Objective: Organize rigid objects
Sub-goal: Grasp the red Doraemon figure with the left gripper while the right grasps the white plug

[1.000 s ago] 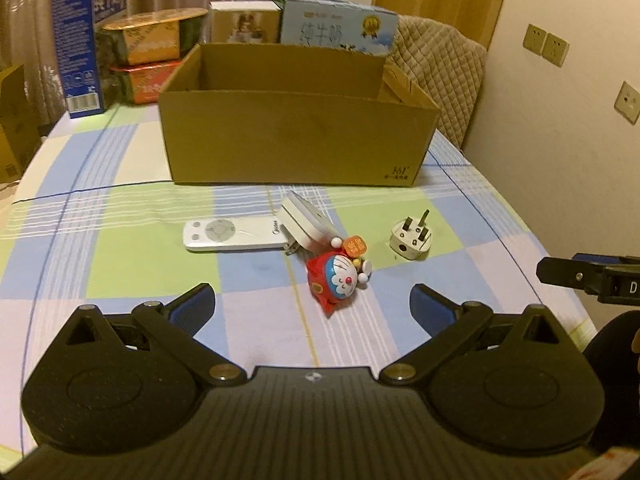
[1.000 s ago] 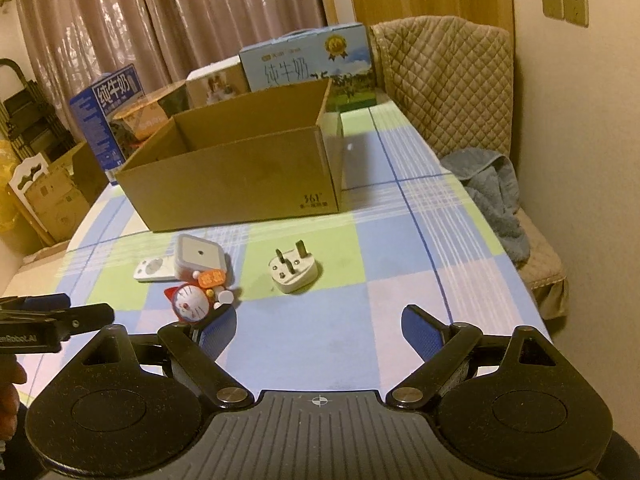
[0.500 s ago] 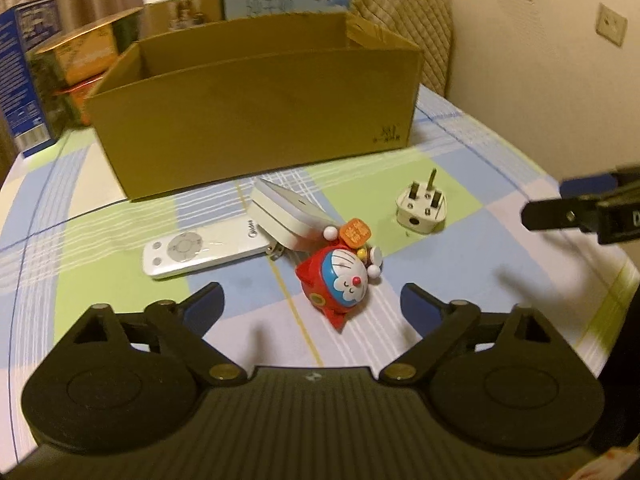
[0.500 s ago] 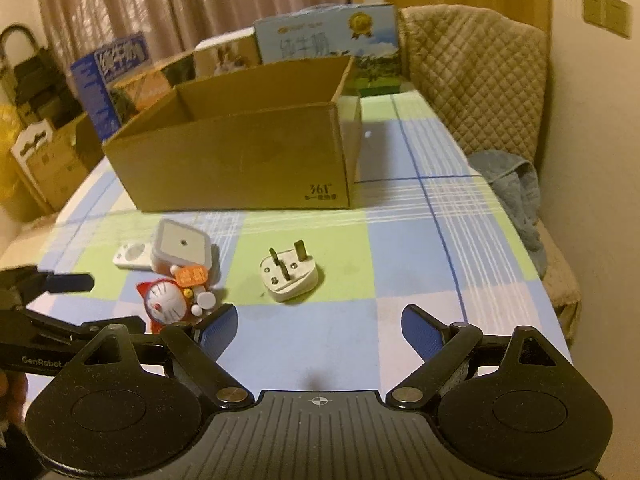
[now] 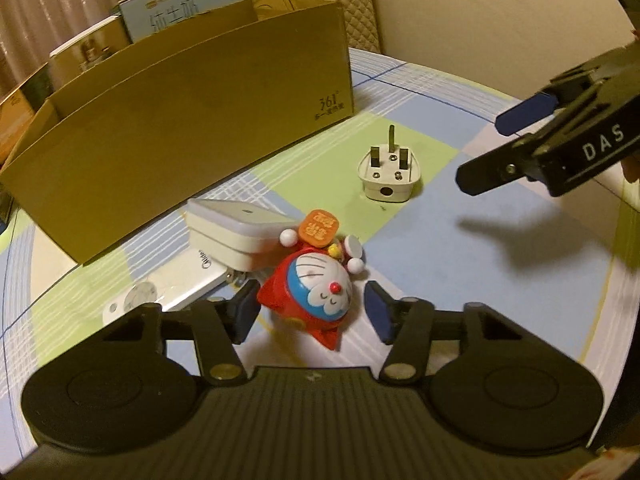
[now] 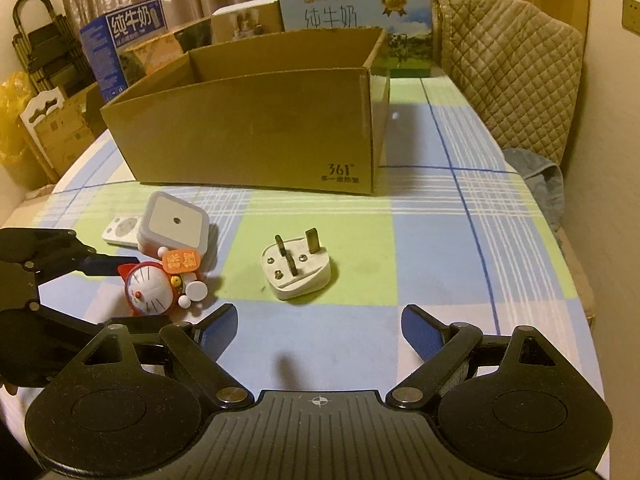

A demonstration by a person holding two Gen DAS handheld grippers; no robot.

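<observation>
A red Doraemon toy point(image 5: 316, 288) lies on the checked tablecloth between the open fingers of my left gripper point(image 5: 312, 312); neither pad visibly touches it. It also shows in the right wrist view point(image 6: 154, 286). A white square adapter point(image 5: 236, 232) rests on a white remote point(image 5: 168, 292) just behind the toy. A white three-pin plug point(image 6: 296, 270) lies pins-up ahead of my right gripper point(image 6: 318, 330), which is open and empty above the cloth. The open cardboard box point(image 6: 256, 116) stands behind them all.
Milk cartons point(image 6: 352, 20) and other boxes point(image 6: 124, 40) stand behind the cardboard box. A quilted chair point(image 6: 512, 68) with a blue towel point(image 6: 540, 184) is at the right. The table's rounded edge point(image 5: 616, 280) runs close on the right.
My left gripper has moved forward and down, so its fingers now straddle the Doraemon toy, and they have narrowed. My right gripper has moved closer to the plug.
</observation>
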